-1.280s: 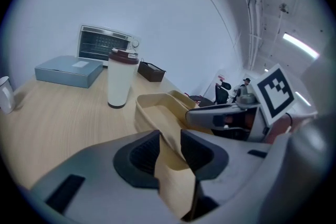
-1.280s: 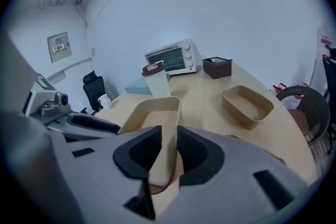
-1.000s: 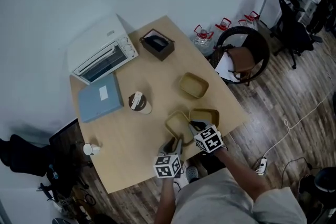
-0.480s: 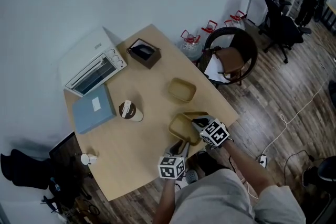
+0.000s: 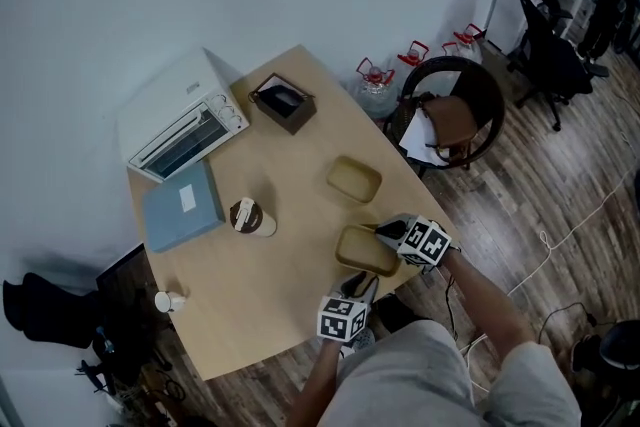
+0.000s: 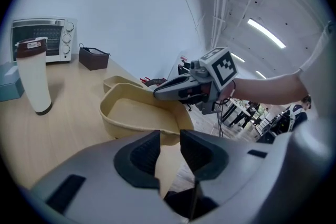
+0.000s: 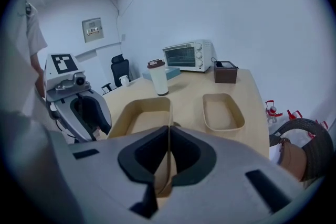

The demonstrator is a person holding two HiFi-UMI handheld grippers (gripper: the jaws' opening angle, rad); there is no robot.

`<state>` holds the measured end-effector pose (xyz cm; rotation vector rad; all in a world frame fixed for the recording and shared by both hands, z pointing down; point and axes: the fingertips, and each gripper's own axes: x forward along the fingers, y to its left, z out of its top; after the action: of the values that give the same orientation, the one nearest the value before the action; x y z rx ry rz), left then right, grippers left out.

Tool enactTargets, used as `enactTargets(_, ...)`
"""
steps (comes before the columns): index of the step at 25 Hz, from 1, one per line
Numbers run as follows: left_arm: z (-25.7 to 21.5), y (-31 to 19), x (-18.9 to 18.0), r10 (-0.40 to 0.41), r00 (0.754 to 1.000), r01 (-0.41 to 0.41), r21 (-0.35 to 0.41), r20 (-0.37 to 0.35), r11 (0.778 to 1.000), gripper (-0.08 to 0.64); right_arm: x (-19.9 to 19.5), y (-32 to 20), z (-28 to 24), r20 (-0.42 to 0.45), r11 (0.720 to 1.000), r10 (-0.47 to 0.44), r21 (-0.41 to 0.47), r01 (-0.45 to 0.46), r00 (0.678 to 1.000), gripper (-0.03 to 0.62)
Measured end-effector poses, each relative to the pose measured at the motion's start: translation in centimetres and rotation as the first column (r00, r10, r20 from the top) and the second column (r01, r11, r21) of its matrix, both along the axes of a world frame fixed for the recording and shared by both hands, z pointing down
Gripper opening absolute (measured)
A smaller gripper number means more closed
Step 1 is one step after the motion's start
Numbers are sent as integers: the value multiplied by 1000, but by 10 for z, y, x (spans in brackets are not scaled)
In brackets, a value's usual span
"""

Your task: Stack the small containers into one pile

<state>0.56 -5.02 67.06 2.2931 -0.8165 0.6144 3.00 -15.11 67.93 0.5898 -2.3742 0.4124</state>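
Two beige containers show on the table (image 5: 290, 215) in the head view: one alone (image 5: 354, 180) and a nearer one (image 5: 367, 250). My right gripper (image 5: 385, 233) is shut on the nearer one's right wall. In the right gripper view the thin wall (image 7: 142, 118) runs between the closed pads, and the lone container (image 7: 223, 112) lies to the right. A second rim seems to show under the held container (image 6: 136, 113). My left gripper (image 5: 360, 283) is open at its near edge, with nothing between the jaws.
A toaster oven (image 5: 185, 120), a blue book (image 5: 185, 205), a brown box (image 5: 283, 102) and a lidded cup (image 5: 250, 217) occupy the far and left parts of the table. A small white cup (image 5: 168, 301) stands near the left edge. A chair (image 5: 450, 115) is beside the right edge.
Three containers lay apart one second ago. My right gripper has carried its container leftward onto the one in front of the left gripper, so only two spots show now.
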Motion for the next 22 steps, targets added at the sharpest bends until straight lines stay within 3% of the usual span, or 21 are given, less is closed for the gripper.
enactTargets(7, 12, -11, 20, 19, 1000, -18, -42, 11, 999, 112, 5, -16, 11, 9, 991, -126, -48, 127, 992, 17)
enactTargets(22, 34, -18, 35, -10, 999, 14, -95, 37, 995, 112, 6, -24, 41, 33, 967, -238, -80, 240, 971, 17)
